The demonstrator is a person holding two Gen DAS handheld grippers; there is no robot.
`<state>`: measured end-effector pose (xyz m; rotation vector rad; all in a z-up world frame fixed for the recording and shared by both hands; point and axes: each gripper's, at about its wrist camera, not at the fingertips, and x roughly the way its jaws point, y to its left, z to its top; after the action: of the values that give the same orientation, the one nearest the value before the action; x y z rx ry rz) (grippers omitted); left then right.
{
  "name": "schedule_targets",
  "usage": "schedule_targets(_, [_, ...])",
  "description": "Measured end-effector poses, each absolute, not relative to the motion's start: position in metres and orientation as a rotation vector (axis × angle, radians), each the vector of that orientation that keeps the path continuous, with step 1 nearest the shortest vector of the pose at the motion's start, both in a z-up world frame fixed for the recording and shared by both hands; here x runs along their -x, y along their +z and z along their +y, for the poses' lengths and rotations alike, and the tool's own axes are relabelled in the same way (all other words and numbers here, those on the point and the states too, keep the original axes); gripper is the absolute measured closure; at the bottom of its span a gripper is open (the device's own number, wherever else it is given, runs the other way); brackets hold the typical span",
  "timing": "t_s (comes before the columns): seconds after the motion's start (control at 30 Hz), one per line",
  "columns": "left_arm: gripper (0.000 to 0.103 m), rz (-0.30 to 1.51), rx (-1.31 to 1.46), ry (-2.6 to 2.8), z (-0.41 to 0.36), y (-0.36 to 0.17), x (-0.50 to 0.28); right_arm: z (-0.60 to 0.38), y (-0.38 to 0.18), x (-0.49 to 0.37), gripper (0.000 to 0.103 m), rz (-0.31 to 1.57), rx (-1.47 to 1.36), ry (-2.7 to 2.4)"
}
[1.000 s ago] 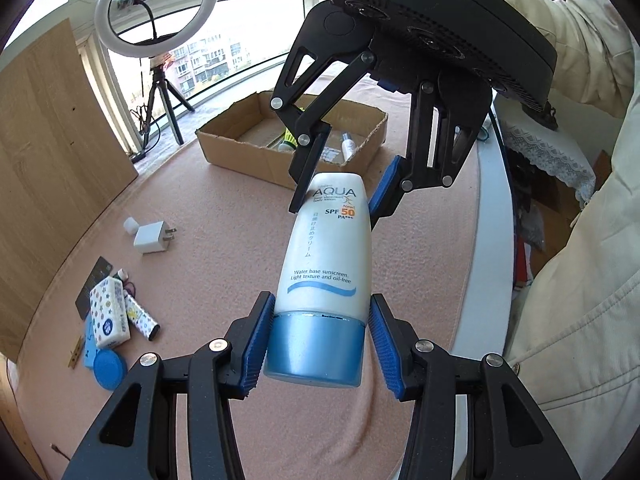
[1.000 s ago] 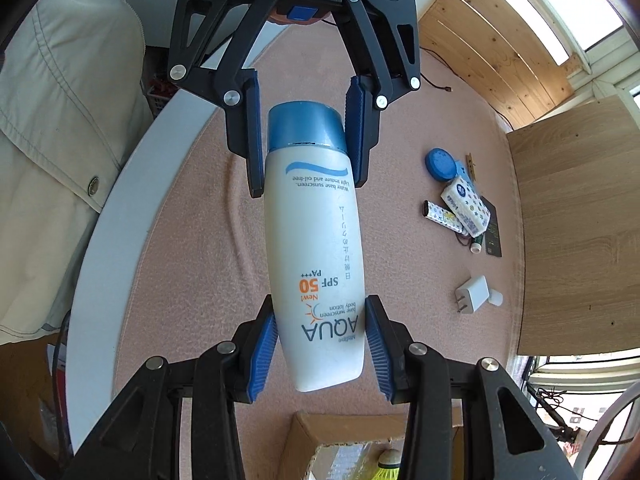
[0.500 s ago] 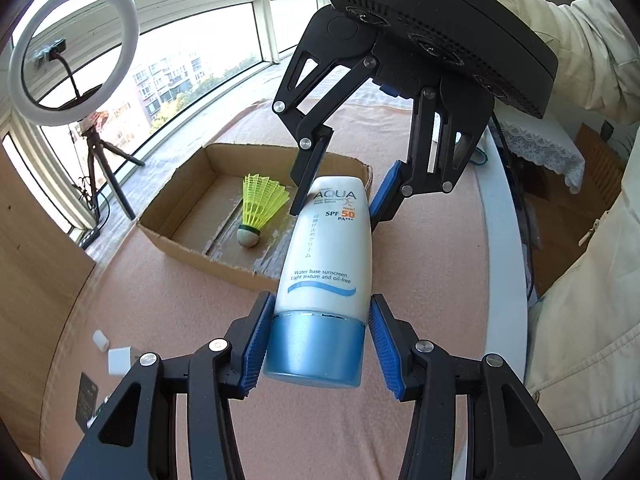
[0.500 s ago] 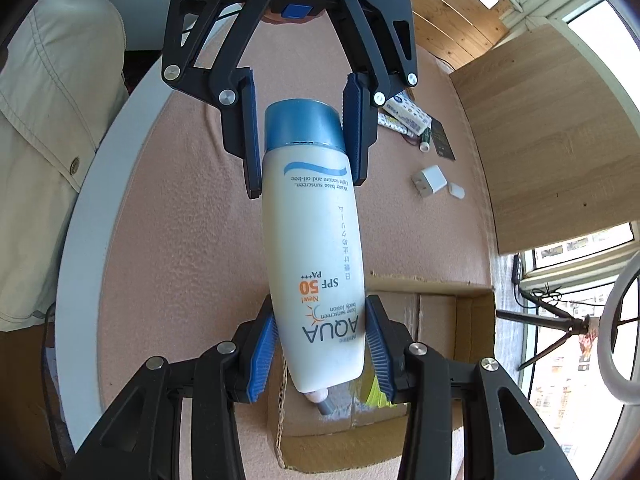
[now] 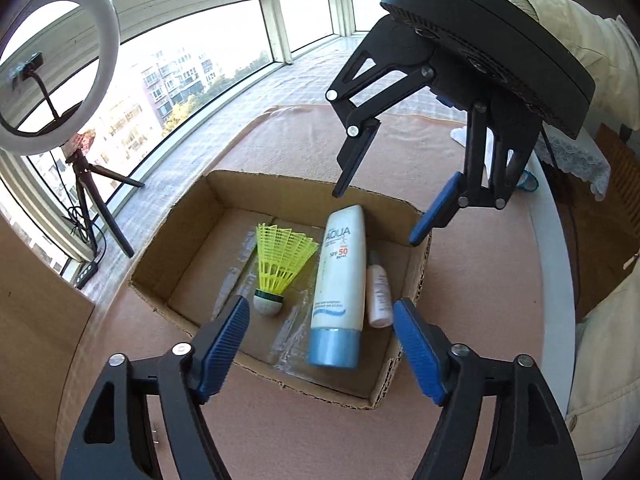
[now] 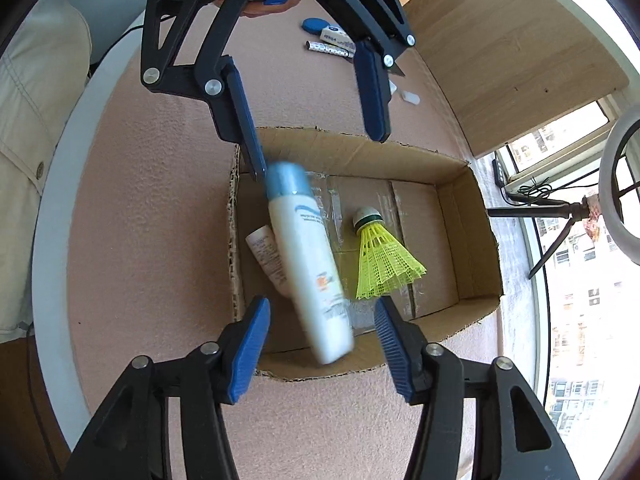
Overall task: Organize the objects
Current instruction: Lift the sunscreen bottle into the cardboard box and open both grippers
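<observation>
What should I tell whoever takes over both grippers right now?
Left gripper: open, holding nothing, above the box's near edge.
Right gripper: open, holding nothing, at the opposite edge.
White sunscreen bottle with blue cap: out of both grips, in the brown cardboard box, blurred in the right view, so maybe not settled.
Also boxed: yellow plastic shuttlecock and small pale pink bottle.
Left: blue round lid, patterned tube and small white items on the pink table cover.

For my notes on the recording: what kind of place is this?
Probably a glazed balcony or sunroom in a high flat, used for filming. Curved windows overlook apartment blocks, a ring light stands on a tripod, and a cardboard box sits on a round covered table.
</observation>
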<state>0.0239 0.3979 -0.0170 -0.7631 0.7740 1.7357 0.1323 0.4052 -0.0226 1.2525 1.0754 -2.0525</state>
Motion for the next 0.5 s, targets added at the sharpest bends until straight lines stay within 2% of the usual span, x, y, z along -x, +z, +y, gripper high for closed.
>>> schedule_targets(0.07, [0.010, 0.764, 0.746, 1.768, 0.388, -0.015, -0.025, 0.406, -0.019, -0.135, 0.046, 1.051, -1.248, -2.076])
schedule_targets(0.27, [0.010, 0.723, 0.796, 1.833, 0.344, -0.020, -0.027, 0.396, -0.011, -0.120, 0.044, 1.046, -1.268, -2.132])
schedule_targets(0.5, [0.008, 0.641, 0.839, 1.947, 0.258, -0.026, -0.029, 0.361, 0.008, -0.087, 0.033, 0.894, -1.248, -2.260])
